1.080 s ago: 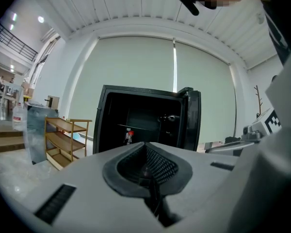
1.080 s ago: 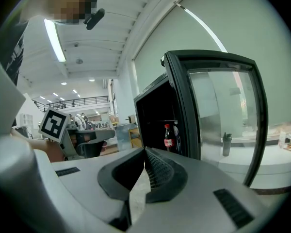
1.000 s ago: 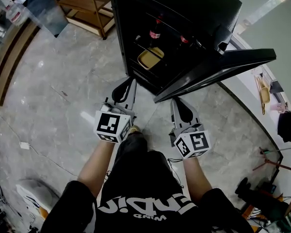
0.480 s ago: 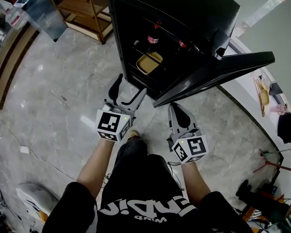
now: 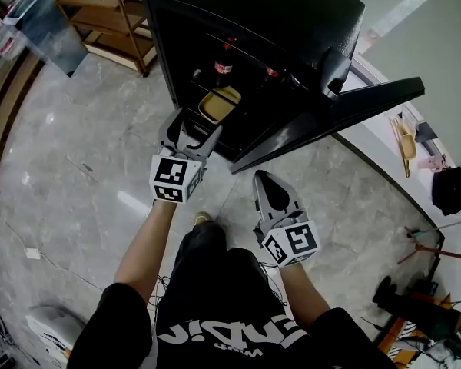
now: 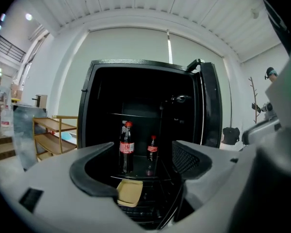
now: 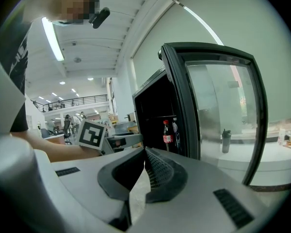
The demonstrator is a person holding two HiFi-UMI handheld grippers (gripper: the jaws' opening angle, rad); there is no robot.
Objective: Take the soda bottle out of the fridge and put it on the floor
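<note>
The black fridge stands open. Two red-capped soda bottles stand on its shelf, a larger one and a smaller one. One bottle also shows in the right gripper view. My left gripper is in front of the fridge opening, short of the bottles. Its jaws have just been opening and stand open with nothing between them. My right gripper hangs lower, under the door's edge, shut and empty.
A yellow tray lies on the rack below the bottles. The fridge door swings out to the right above my right gripper. A wooden shelf unit stands left of the fridge. Grey marble floor spreads around.
The left gripper's jaws went from shut to wide open, and it moved forward to the fridge opening. The right gripper stayed shut and barely moved.
</note>
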